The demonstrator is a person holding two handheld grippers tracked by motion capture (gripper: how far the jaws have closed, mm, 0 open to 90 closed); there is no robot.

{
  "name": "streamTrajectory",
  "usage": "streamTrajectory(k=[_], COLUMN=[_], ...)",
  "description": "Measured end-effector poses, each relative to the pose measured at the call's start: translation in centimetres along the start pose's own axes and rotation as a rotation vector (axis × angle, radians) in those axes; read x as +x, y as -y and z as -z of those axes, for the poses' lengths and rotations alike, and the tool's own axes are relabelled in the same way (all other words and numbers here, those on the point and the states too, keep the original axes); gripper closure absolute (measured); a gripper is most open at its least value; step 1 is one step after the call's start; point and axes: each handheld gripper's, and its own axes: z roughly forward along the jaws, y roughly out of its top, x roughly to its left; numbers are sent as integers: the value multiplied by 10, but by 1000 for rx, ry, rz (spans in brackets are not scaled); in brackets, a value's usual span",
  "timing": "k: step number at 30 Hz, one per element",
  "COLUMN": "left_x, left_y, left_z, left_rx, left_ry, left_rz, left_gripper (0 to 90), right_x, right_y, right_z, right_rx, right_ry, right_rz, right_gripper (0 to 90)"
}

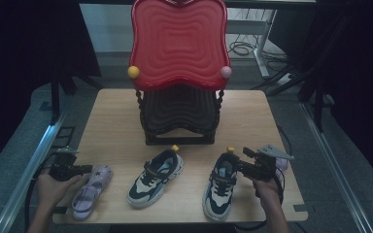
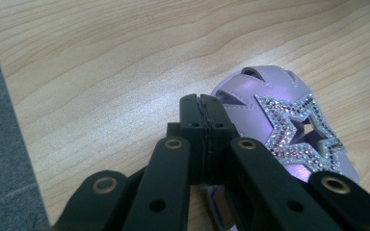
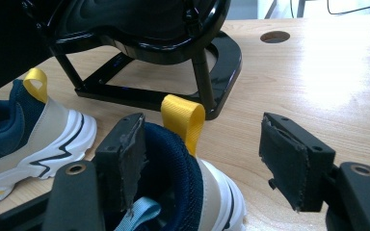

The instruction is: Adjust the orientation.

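Two navy, white and beige sneakers lie at the table's front: the middle sneaker [image 1: 154,178] [image 3: 53,130] and the right sneaker [image 1: 221,187] [image 3: 212,192], each with a yellow heel loop. My right gripper [image 1: 236,167] [image 3: 202,127] is open astride the right sneaker's heel, with one jaw inside the collar and one outside. A lilac sandal [image 1: 91,190] [image 2: 279,110] with a glitter star lies at the front left. My left gripper [image 1: 85,169] [image 2: 202,103] is shut, its tips low beside the sandal's toe, and nothing shows between them.
A two-tier rack stands mid-table, with a red top shelf [image 1: 177,41] above a black lower shelf [image 1: 177,114] [image 3: 154,48]. A small lilac object [image 1: 282,164] lies partly hidden behind the right gripper. The table's left edge [image 2: 14,144] runs close to the left gripper.
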Motion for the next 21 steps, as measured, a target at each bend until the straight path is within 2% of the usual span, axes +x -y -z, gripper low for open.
streamTrajectory(k=[12, 15, 17, 21], left_x=[0, 2, 3, -4], left_y=[-3, -3, -4, -6], left_z=[-3, 1, 8, 28], left_rx=[-14, -38, -64, -160], left_ry=[14, 17, 9, 37], left_rz=[-3, 3, 12, 31], left_gripper=[872, 838, 791, 611], right_x=[1, 1, 2, 3], right_y=[-1, -2, -2, -2], right_z=[2, 2, 2, 2], right_rx=[-7, -16, -17, -17], right_ry=[-11, -42, -40, -44], right_rz=[-6, -26, -21, -21], right_gripper=[342, 345, 347, 347])
